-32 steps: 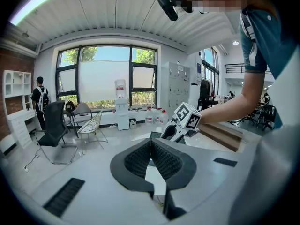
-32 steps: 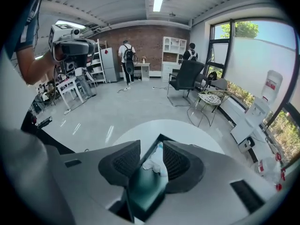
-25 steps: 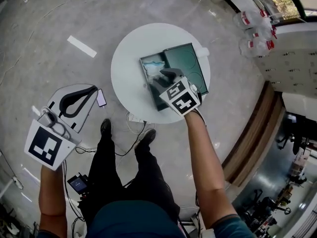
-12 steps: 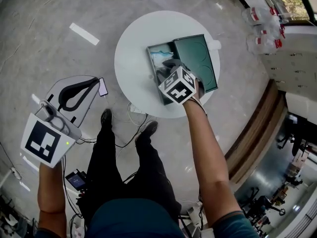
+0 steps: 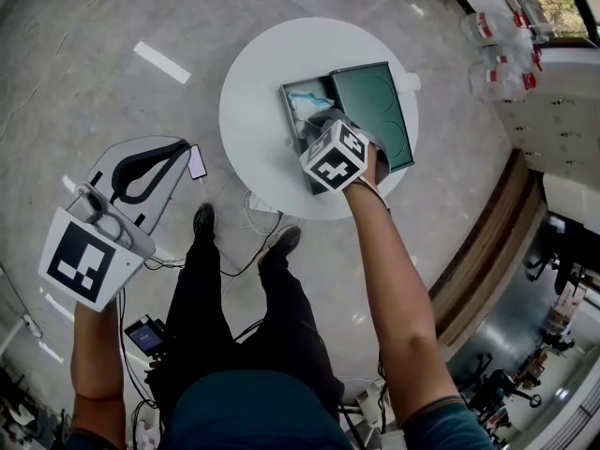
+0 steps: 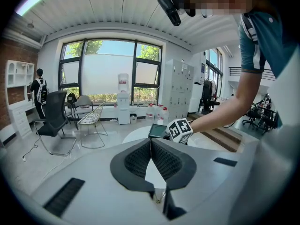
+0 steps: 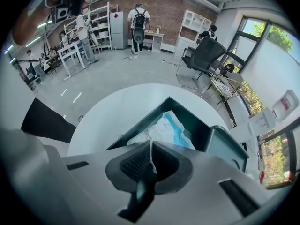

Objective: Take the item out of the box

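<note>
**Right tongs** (image 7: 150, 148): pointed steeply down into the box. The jaws have just been closing and are now pressed together on a thin raised edge of the packet (image 7: 166, 128).

**Left tongs** (image 6: 151, 142): jaws met at the tips, nothing held. Carried low at the person's left, well apart from the tabletop (image 5: 253, 92).

**Packet:** white and blue, crumpled, lying inside the open dark green box (image 7: 197, 125) and walled in on every side.

**Lid** (image 5: 375, 115): laid open, touching the box along its right side.

**Tabletop:** round and white, with the box set on its right half. In the head view the near end of the box is covered by the right tongs' marker cube (image 5: 333, 157).

**Floor** (image 5: 112, 26): cables (image 5: 246, 223) are seen by the tabletop's near edge. Clear jugs (image 5: 487, 54) with red caps are grouped far to the right.
</note>
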The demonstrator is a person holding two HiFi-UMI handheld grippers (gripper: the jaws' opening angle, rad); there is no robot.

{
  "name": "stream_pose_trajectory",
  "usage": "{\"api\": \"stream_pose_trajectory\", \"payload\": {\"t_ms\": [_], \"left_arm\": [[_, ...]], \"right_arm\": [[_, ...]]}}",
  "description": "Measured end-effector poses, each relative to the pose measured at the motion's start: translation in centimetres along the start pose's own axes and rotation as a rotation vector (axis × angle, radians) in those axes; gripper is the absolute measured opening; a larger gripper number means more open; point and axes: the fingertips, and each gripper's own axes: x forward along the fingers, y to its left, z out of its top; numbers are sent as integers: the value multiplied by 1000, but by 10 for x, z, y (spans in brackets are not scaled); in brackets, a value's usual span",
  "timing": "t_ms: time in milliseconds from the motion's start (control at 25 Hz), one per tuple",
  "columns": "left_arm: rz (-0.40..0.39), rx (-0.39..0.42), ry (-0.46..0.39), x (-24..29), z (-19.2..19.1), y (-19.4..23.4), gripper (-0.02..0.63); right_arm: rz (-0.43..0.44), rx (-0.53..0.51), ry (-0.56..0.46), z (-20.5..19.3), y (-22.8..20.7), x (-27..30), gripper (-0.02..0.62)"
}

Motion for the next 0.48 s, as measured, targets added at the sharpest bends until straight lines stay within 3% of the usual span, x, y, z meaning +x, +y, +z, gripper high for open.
{"api": "stream_pose_trajectory", "payload": {"t_ms": [200, 480], "left_arm": [[2, 31, -12, -7, 10, 8, 20], [-3, 83, -39, -28, 63, -11, 20]], "right_arm": [[-30, 61, -56, 13, 1, -24, 44], [-88, 152, -170, 34, -7, -113, 44]]}}
